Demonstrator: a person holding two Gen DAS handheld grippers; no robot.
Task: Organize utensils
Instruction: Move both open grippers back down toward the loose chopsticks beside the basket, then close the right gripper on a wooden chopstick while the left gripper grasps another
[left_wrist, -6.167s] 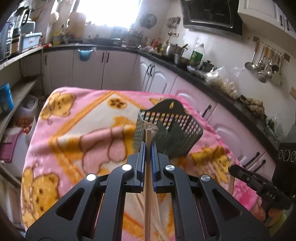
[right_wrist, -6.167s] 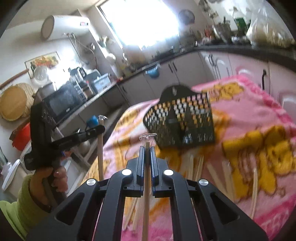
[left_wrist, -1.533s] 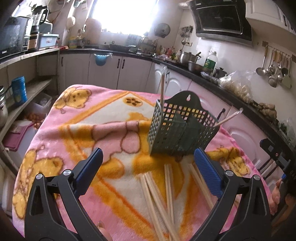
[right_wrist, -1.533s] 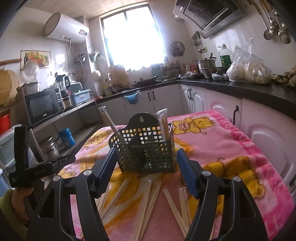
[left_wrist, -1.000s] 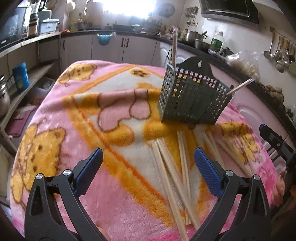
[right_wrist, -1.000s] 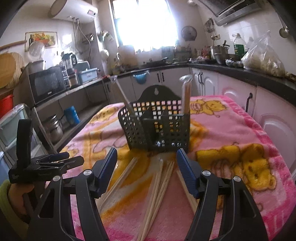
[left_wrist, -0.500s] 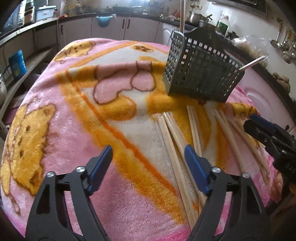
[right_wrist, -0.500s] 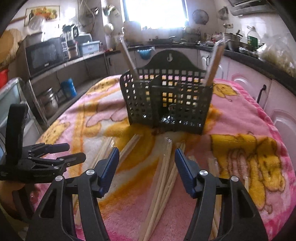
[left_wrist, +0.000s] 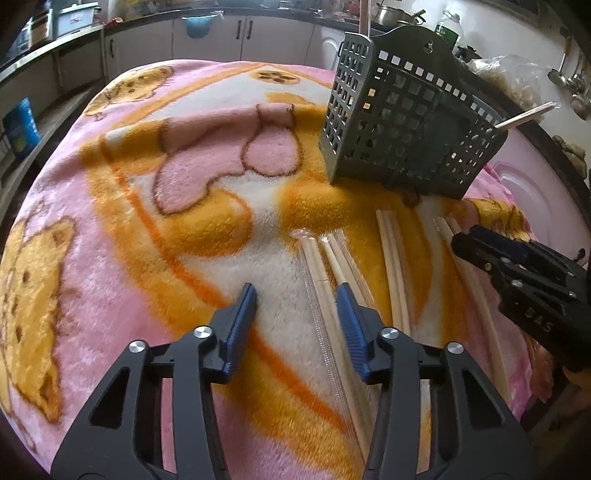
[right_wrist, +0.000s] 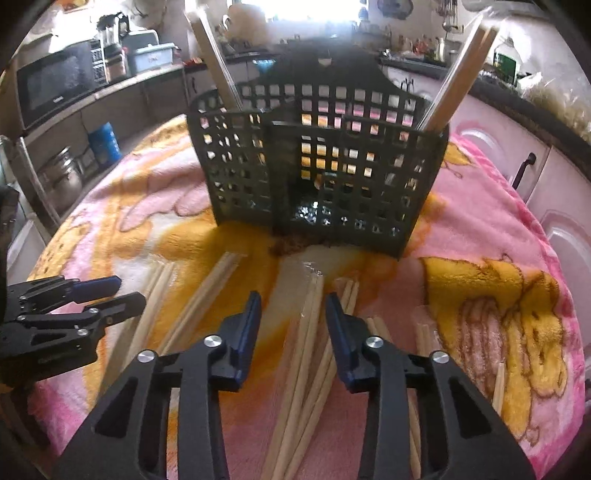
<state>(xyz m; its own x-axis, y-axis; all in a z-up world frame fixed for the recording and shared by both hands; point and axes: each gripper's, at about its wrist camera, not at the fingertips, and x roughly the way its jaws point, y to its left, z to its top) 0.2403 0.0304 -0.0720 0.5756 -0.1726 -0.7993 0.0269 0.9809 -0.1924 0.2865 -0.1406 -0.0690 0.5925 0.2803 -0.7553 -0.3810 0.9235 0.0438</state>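
Note:
A dark green slotted utensil basket (left_wrist: 406, 122) (right_wrist: 321, 162) stands on the pink bear blanket (left_wrist: 129, 192) (right_wrist: 491, 236), with one wrapped chopstick pair leaning at each end (right_wrist: 216, 55) (right_wrist: 461, 74). Several wrapped chopstick pairs (left_wrist: 332, 295) (right_wrist: 310, 332) lie loose in front of the basket. My left gripper (left_wrist: 297, 293) hangs open low over one wrapped pair, its jaws on either side of it. My right gripper (right_wrist: 293, 301) is open too, straddling another pair. Each gripper shows in the other's view (left_wrist: 480, 243) (right_wrist: 122, 291).
Kitchen counters and white cabinets (left_wrist: 221, 33) ring the table. A microwave (right_wrist: 55, 81) sits on a shelf at left, with a blue can (right_wrist: 105, 142) and a metal pot (right_wrist: 62, 181) below. Hanging ladles (left_wrist: 569, 74) are on the right wall.
Both grippers let go of the chopstick pairs they held into the basket, opened, then dropped low toward the loose pairs on the blanket. Their jaws have narrowed around a pair each.

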